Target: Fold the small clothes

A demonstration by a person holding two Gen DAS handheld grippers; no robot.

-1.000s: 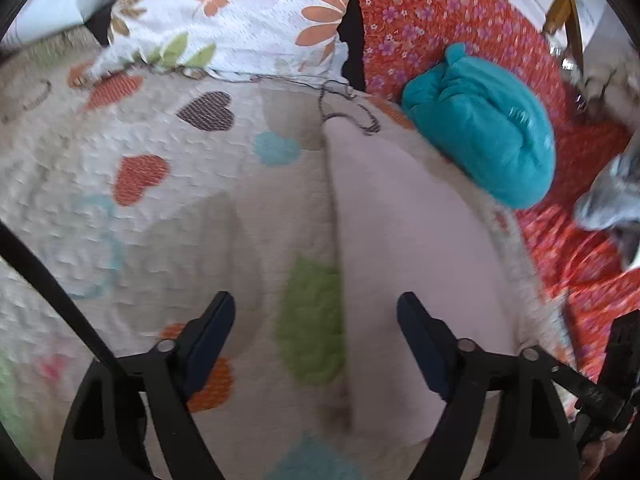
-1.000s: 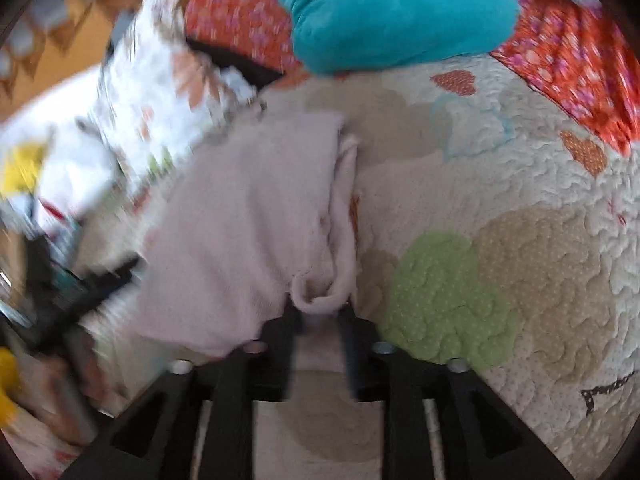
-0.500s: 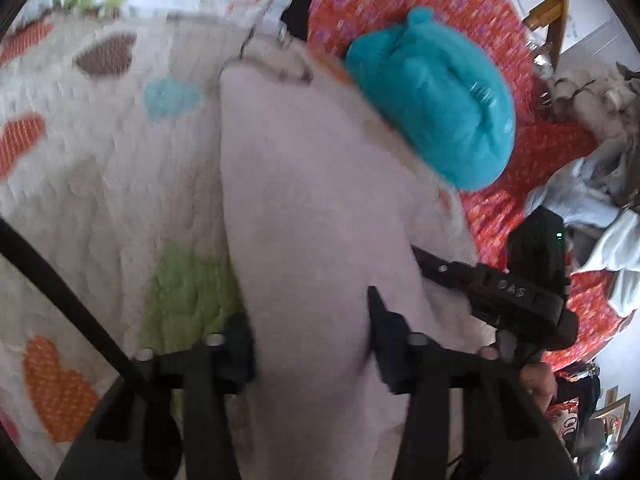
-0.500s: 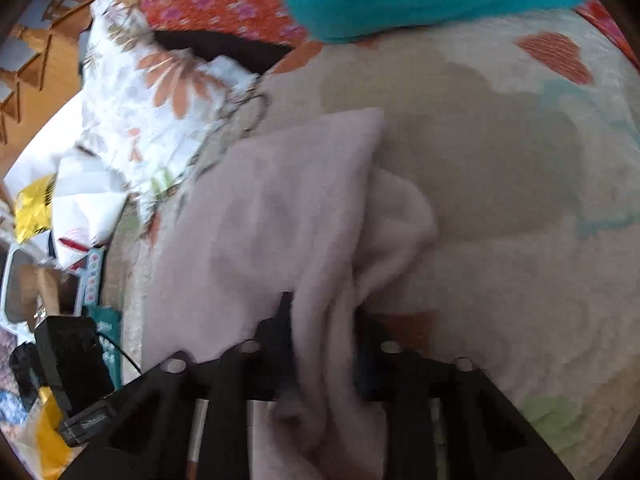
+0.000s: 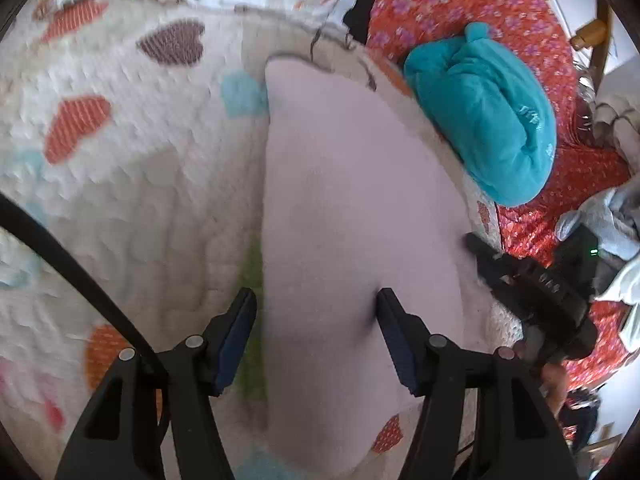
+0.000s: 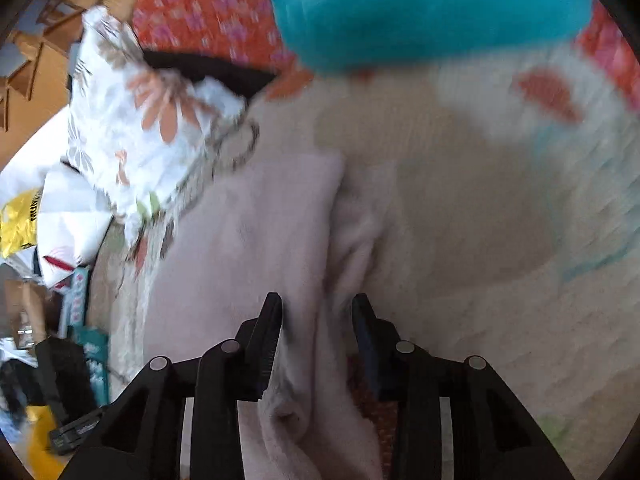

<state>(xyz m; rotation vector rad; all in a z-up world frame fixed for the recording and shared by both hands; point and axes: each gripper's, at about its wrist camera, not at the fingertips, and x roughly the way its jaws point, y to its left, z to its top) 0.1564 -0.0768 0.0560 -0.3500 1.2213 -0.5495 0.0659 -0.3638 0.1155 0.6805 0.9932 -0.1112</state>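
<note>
A pale pink garment (image 5: 352, 216) lies folded lengthwise on a quilt with coloured hearts (image 5: 120, 168). My left gripper (image 5: 316, 300) is open and hovers over the garment's near part, its fingers straddling the left edge. My right gripper (image 6: 317, 308) is open, its fingers either side of a bunched fold of the same pink garment (image 6: 260, 248). The right gripper's body shows in the left wrist view (image 5: 532, 284) at the garment's right edge.
A folded teal cloth (image 5: 488, 120) lies on a red floral cover (image 5: 440, 4) beyond the garment; it also shows in the right wrist view (image 6: 420, 8). A white flowered pillow (image 6: 148, 120) lies at the quilt's far end. Bags and clutter (image 6: 36, 240) lie off the bed's side.
The right gripper brought the garment's edge over and then opened, letting it go. The left gripper moved over the garment, narrowed, then opened wider again.
</note>
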